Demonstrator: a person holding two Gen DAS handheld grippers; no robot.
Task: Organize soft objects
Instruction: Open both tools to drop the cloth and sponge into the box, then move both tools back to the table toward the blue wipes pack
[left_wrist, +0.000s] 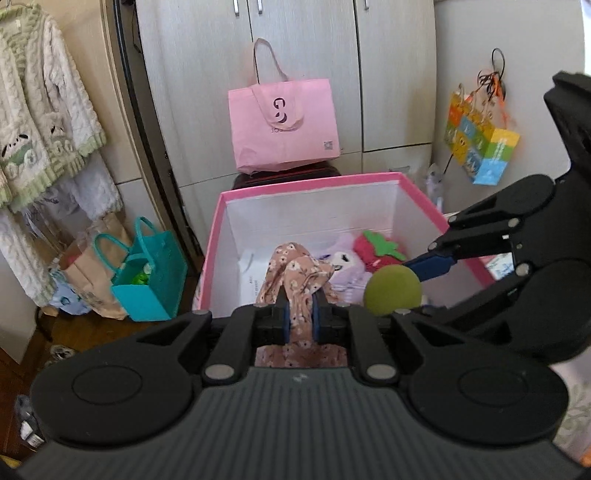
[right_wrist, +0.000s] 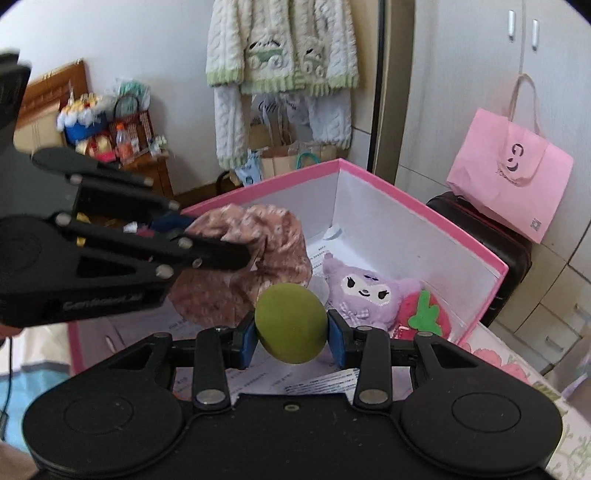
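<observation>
Left wrist view: the left tool (left_wrist: 300, 309) is clamped on a floral pink cloth (left_wrist: 300, 275) held over the pink storage box (left_wrist: 306, 182), so the delivery step is judged in hand; next, lower it and part the jaws.

Right wrist view: the right tool (right_wrist: 291, 328) grips an olive-green ball (right_wrist: 290, 322), matte and slightly squashed, above the box, where a purple plush (right_wrist: 364, 291) and strawberry plush (right_wrist: 423, 314) (both already inside) lie.

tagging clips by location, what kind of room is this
Probably a bedroom in a home: tall wardrobe doors, a fluffy knitted cardigan hanging on the wall, and a floral bedspread beside the pink storage box.
</observation>
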